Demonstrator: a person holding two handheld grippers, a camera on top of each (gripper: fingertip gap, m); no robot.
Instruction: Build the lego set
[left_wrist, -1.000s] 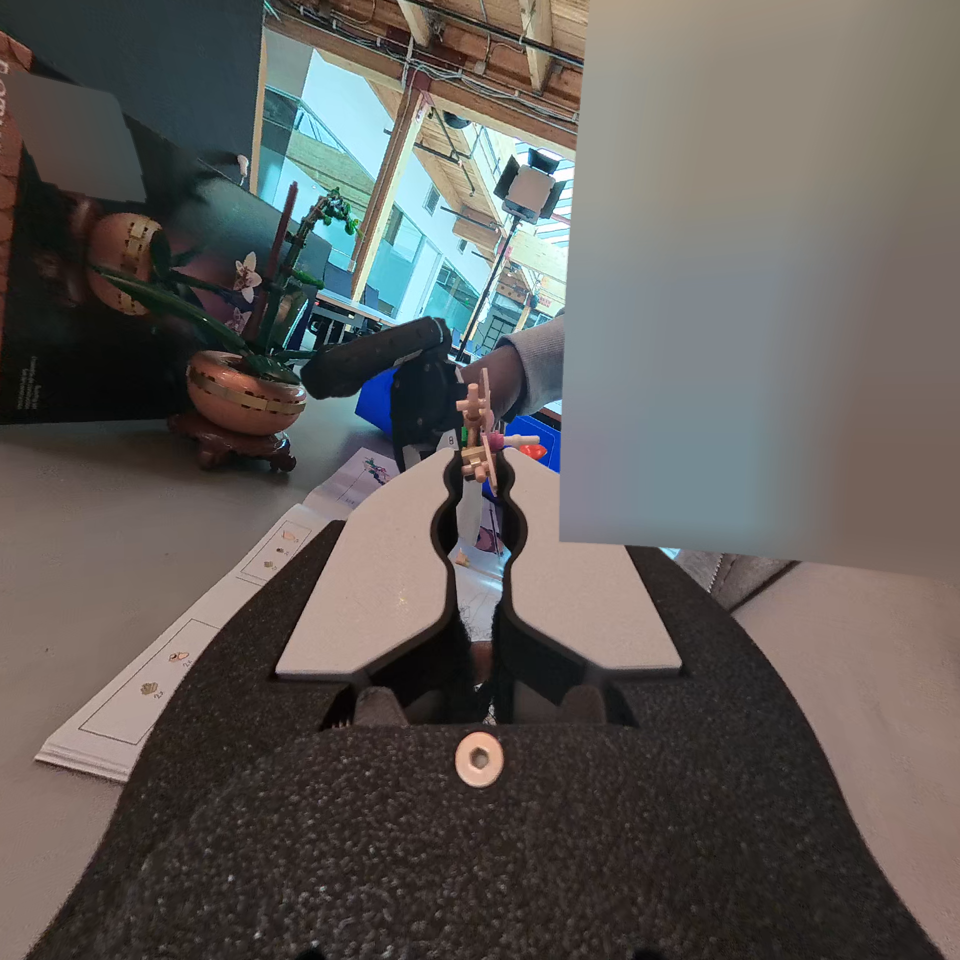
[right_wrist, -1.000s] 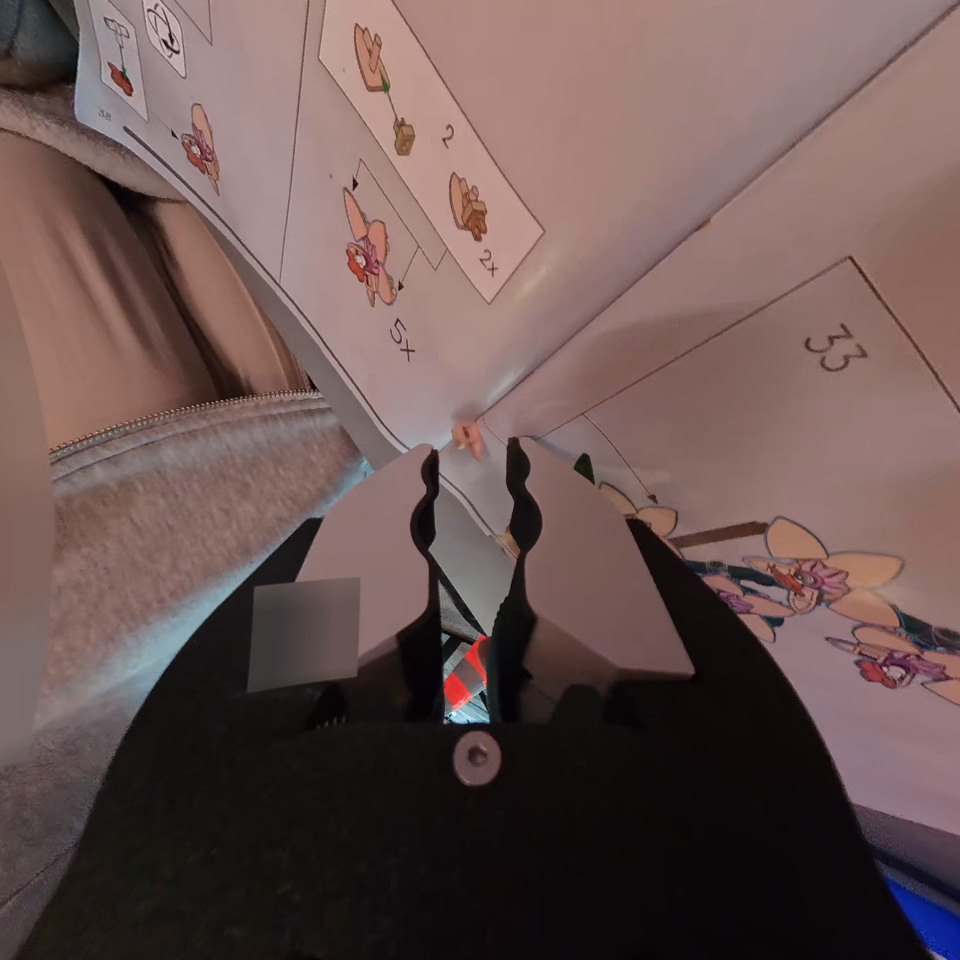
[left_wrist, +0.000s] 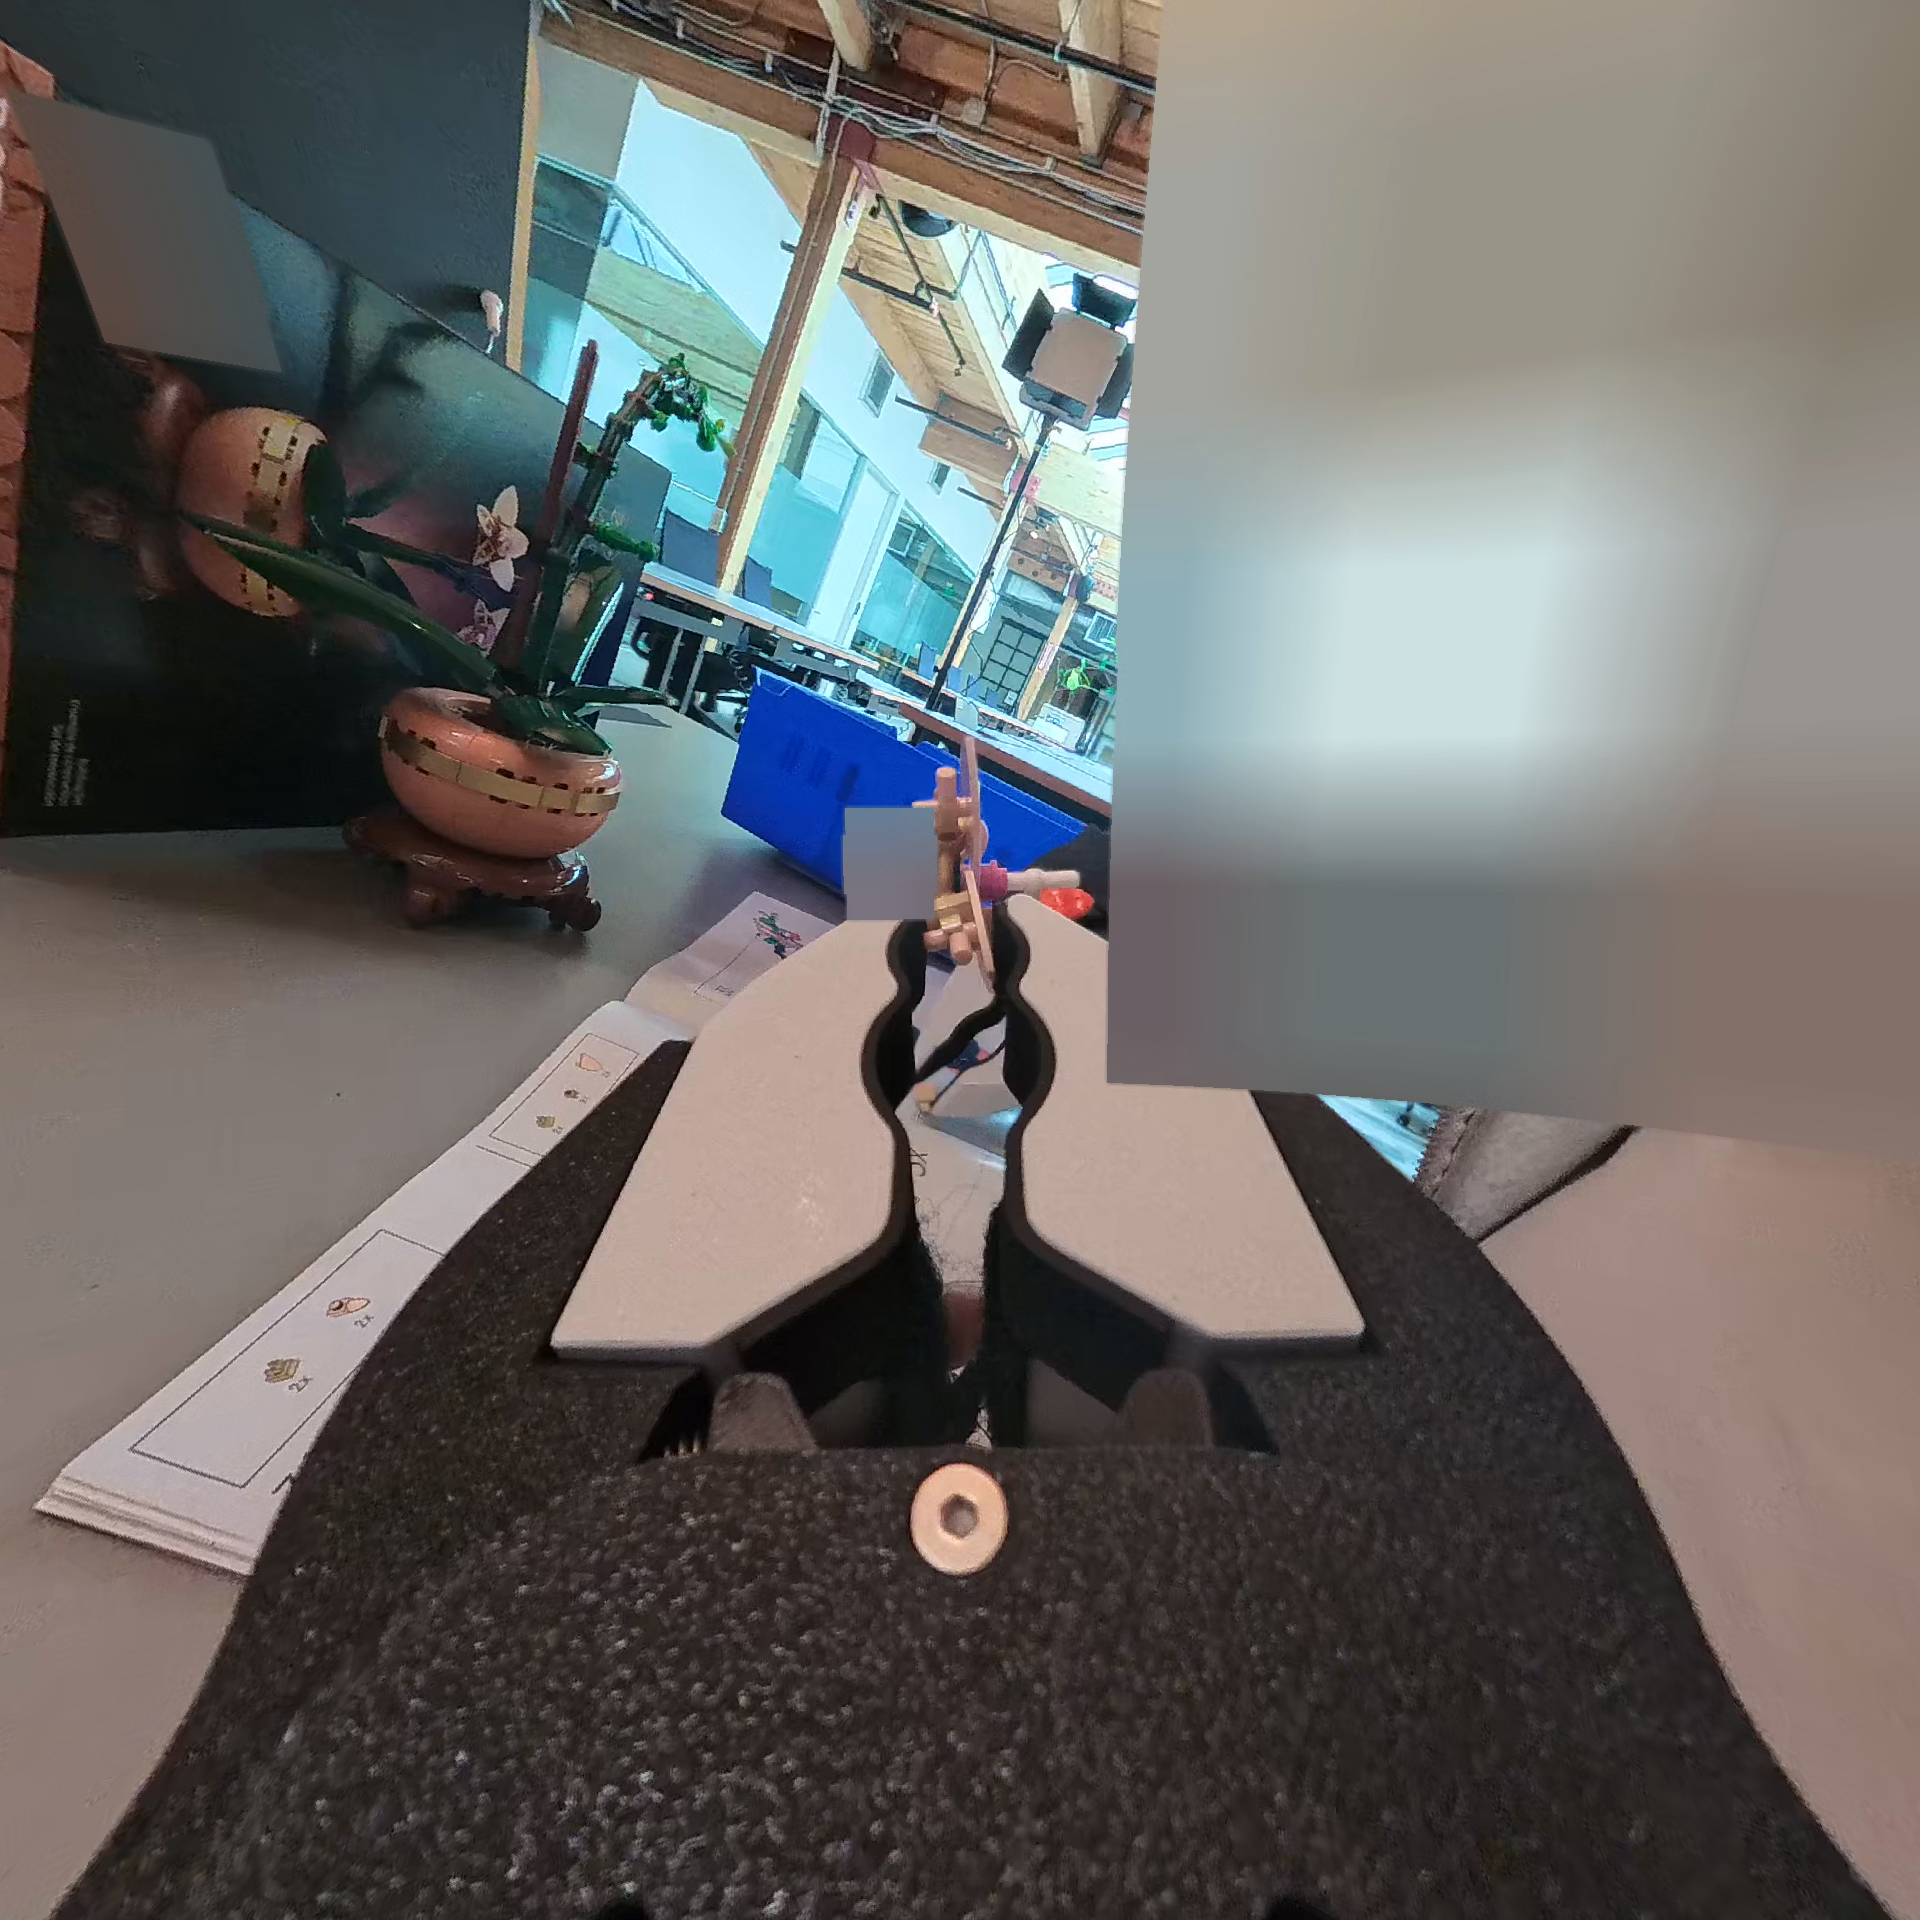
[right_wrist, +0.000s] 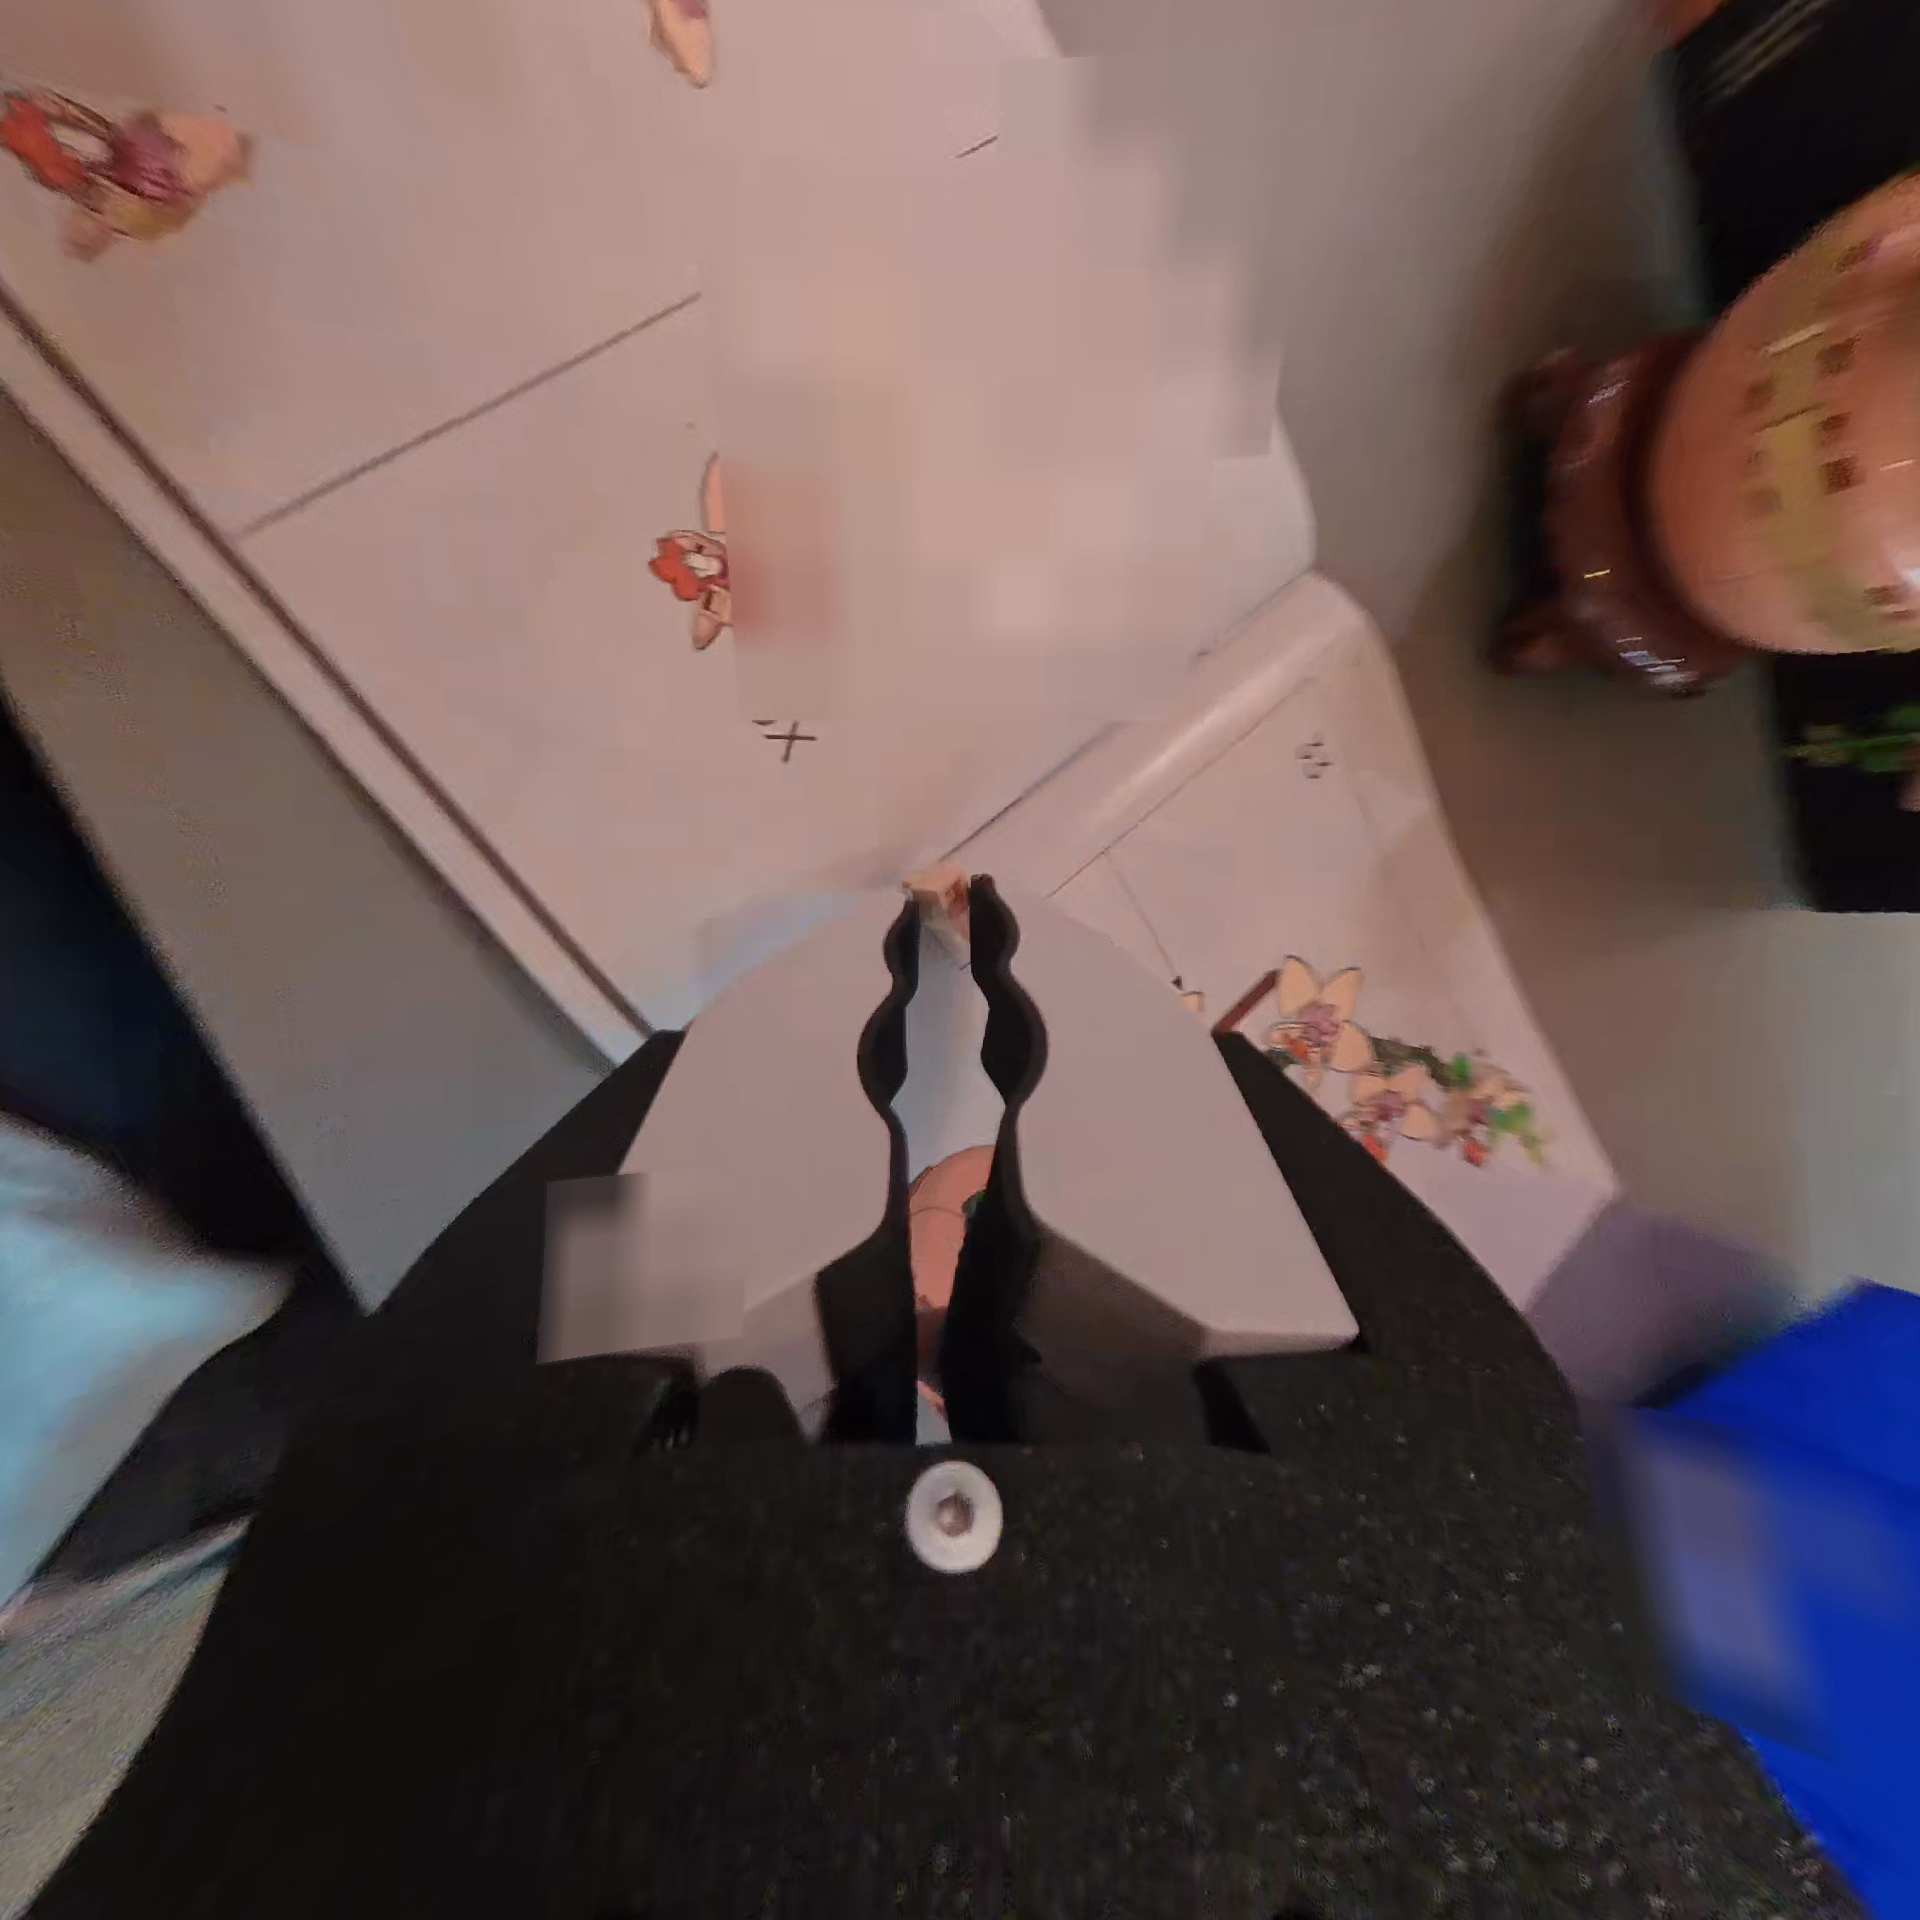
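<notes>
A second ago the right gripper with a sleeved hand showed past the left gripper (left_wrist: 958, 940); now that spot is bare and a blue bin (left_wrist: 831, 784) shows there instead. The left gripper is nearly closed, pinching a small flower piece (left_wrist: 961, 883) at its tips, tan and pink with a red end sticking out to the right, held above the booklet (left_wrist: 343, 1309) on the tabletop (left_wrist: 208, 1039). The built orchid (left_wrist: 499, 769) stands well off to the left, in front of the box (left_wrist: 156, 623).

The right gripper (right_wrist: 945, 904) has swung: before it faced the booklet (right_wrist: 416, 416) with a grey sleeve at left; now the pot (right_wrist: 1787, 468) shows at the upper right and the bin (right_wrist: 1787, 1507) at the lower right. Its fingers are close together with a tiny tan piece (right_wrist: 935, 894) between the tips, over the booklet's fold.

The right view is smeared by motion, so the tan piece's shape is unclear. The pot is cut off by the edge.
</notes>
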